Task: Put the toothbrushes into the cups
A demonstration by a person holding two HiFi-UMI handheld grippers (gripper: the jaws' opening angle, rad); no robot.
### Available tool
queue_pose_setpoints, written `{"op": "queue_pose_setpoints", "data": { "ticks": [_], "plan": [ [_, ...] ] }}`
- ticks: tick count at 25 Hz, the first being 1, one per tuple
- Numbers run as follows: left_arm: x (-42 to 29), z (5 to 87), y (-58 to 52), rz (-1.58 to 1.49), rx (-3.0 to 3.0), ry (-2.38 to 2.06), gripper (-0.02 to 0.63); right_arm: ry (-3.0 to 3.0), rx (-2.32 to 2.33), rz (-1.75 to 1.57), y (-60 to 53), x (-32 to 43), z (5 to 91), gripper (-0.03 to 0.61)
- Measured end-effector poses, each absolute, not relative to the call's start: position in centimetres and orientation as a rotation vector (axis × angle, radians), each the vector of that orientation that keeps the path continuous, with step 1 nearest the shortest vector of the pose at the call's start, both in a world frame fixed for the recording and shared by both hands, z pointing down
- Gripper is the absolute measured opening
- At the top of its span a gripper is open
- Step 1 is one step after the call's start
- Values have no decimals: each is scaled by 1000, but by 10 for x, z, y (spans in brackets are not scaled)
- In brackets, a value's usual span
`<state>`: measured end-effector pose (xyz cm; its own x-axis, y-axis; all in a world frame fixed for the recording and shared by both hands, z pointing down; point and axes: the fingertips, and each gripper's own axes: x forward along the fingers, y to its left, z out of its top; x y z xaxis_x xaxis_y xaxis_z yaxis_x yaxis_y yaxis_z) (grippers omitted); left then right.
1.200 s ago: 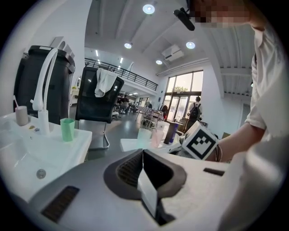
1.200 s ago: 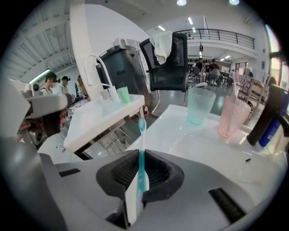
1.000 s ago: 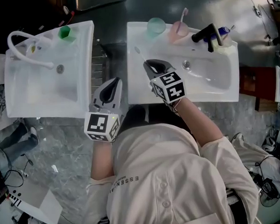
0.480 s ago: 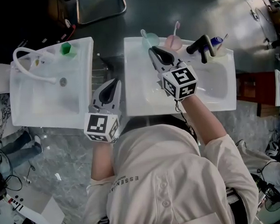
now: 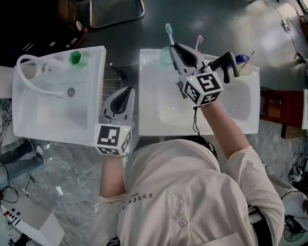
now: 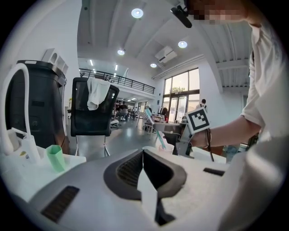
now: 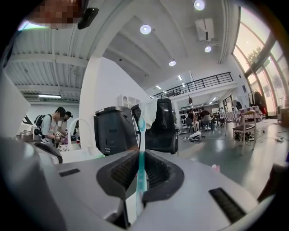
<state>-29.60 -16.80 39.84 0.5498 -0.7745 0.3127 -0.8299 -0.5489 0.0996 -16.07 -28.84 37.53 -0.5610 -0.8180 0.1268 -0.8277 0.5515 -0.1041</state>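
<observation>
Though dark, glossy floor (image 5: 215, 8) (white sinks (image 5: 146, 94))

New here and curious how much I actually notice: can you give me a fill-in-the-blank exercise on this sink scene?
1. The right gripper is shut on a teal ____.
2. The left gripper, jaws together, holds ____.
3. The cup on the left sink is ____.

Missing words: toothbrush; nothing; green.
</observation>
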Motion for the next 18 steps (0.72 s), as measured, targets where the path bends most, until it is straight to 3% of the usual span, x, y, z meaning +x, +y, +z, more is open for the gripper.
{"op": "queue_pose_setpoints", "data": {
  "ticks": [18],
  "plan": [
    [-288,427,-180,350,2466,-1354,3,-2698,1495,331,-328,-162,424,51]
  ]
}}
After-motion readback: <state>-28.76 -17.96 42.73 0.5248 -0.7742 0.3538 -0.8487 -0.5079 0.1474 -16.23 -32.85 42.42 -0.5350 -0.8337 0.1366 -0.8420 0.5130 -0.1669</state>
